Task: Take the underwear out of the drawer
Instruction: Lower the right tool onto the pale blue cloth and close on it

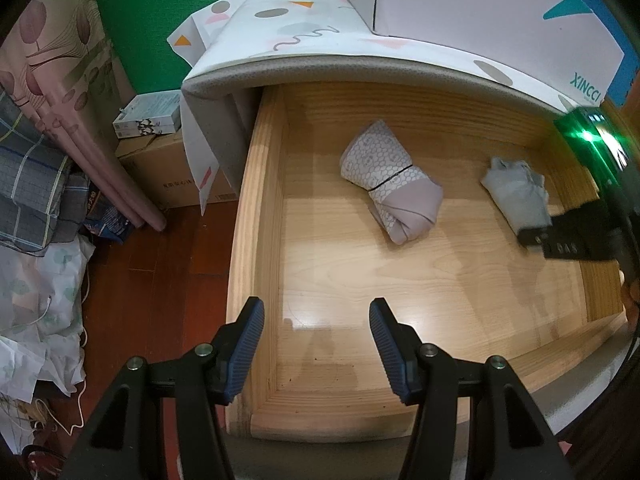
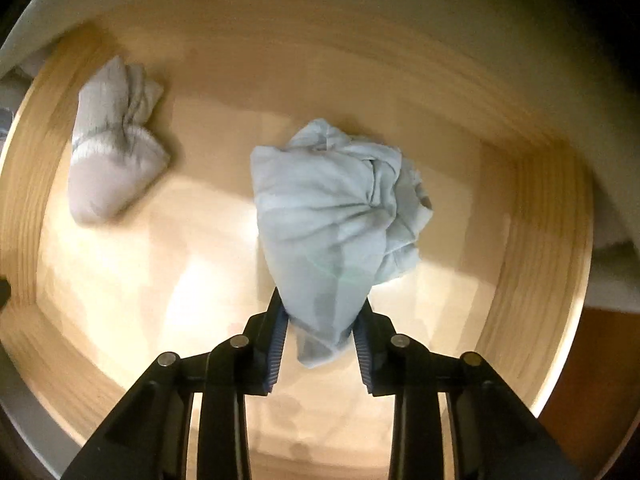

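Note:
An open wooden drawer (image 1: 256, 200) holds two bundled pieces of underwear. A rolled lilac one with a honeycomb print (image 1: 390, 184) lies mid-drawer, at the upper left in the right wrist view (image 2: 116, 148). Near the drawer's right wall (image 2: 532, 240) is a crumpled pale blue piece (image 1: 516, 196). My right gripper (image 2: 321, 320) points down into the drawer, and its pads press on the near end of the pale blue underwear (image 2: 332, 216). From the left wrist view it enters at the right edge (image 1: 538, 238). My left gripper (image 1: 316, 344) hangs open over the drawer's front left corner, holding nothing.
A patterned white cloth (image 1: 304, 48) covers the cabinet top, with a white box (image 1: 480, 8) on it. Left of the drawer, on the red-brown floor, stand a cardboard box (image 1: 160, 172) with small cartons on top, a pink curtain (image 1: 60, 92) and piled bedding (image 1: 36, 208).

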The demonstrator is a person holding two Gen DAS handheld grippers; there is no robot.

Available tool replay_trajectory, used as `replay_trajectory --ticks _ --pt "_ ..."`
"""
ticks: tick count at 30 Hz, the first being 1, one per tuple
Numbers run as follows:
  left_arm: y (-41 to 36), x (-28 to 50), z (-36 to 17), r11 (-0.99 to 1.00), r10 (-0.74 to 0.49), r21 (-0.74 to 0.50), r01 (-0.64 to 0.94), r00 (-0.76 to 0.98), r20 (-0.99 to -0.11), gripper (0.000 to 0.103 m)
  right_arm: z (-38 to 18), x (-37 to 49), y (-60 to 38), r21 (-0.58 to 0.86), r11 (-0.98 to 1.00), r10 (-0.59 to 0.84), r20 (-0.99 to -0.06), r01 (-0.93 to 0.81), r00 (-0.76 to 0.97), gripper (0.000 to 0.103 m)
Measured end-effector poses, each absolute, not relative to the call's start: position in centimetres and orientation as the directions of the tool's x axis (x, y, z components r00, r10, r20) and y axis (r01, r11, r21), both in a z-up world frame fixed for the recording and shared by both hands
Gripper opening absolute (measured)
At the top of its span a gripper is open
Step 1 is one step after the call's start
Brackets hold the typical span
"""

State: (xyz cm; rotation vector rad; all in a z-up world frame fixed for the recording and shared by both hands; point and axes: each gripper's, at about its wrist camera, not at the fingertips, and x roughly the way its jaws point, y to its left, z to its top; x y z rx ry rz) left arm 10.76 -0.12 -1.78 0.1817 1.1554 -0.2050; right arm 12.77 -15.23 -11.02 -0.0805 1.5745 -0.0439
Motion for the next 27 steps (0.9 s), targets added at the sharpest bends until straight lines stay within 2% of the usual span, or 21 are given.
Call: replay_trajectory --ticks 3,7,13,15,17,20,21,23,27 --pt "-0.2 10.8 -1.8 0.967 -0.063 0.04 0.253 0.389 -0.919 0.056 -11.0 12.2 -15.3 -0.093 0.995 -0.094 -0.994 -0.026 -0.05 0.027" --pt "-0.2 10.8 -1.9 0.966 -0.057 0.048 0.254 0.389 -0.919 0.056 -11.4 11.0 -17.0 -0.021 0.997 -0.01 -0.989 0.074 -0.15 0.015" --pt "-0.2 10.8 -2.0 0.966 -0.054 0.05 0.254 0.389 -0.92 0.056 -11.0 8.3 -18.6 -0.007 0.994 0.01 -0.988 0.112 -0.155 0.013" --pt "-0.2 10.7 -2.0 0.966 -0.053 0.053 0.255 0.389 -0.92 0.056 -10.8 7.8 -19.2 0.0 0.994 0.015 -0.99 0.105 -0.141 0.02" --pt "-0.3 10.7 -2.0 0.965 -0.052 0.054 0.257 0.389 -0.92 0.056 -10.2 6.8 -19.8 0.006 0.996 0.016 -0.994 0.085 -0.113 0.045" --pt "-0.2 10.6 -2.0 0.966 -0.054 0.05 0.255 0.388 -0.92 0.056 -8.1 7.3 -19.7 -0.016 0.998 -0.014 -0.999 0.066 -0.044 0.066" --pt "-0.1 10.6 -1.9 0.966 -0.055 0.049 0.254 0.388 -0.92 0.056 -7.4 7.5 -19.6 -0.01 0.998 -0.008 -1.0 0.066 -0.02 0.067" --pt "-0.1 10.6 -1.9 0.966 -0.056 0.048 0.254 0.388 -0.92 0.056 -6.2 7.7 -19.7 -0.001 0.998 -0.002 -1.0 0.06 0.015 0.08" --pt "-0.1 10.5 -1.9 0.966 -0.056 0.048 0.255 0.387 -0.92 0.056 -6.8 9.3 -18.1 -0.074 0.997 -0.074 -0.997 -0.001 0.039 0.082"
